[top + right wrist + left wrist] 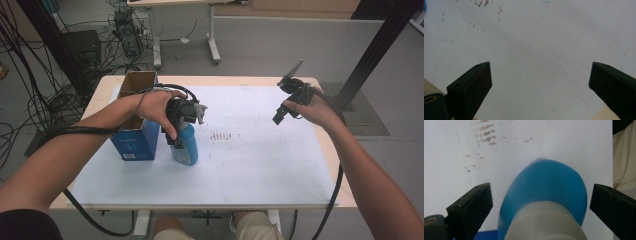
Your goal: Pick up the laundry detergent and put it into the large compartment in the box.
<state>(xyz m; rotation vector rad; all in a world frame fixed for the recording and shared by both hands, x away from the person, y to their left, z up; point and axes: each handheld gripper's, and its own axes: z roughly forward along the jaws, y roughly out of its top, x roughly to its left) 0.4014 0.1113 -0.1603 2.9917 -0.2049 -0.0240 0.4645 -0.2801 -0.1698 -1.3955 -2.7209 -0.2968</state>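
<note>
Blue bottle stands beside the open blue box at the table's left; my left gripper straddles its neck, jaws apart, grasp pending. Right gripper hovers wide open.

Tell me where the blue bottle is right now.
In the high view the blue bottle stands on the left half of the white table sheet, right beside the blue carton, with the left gripper open around its white neck.
</note>
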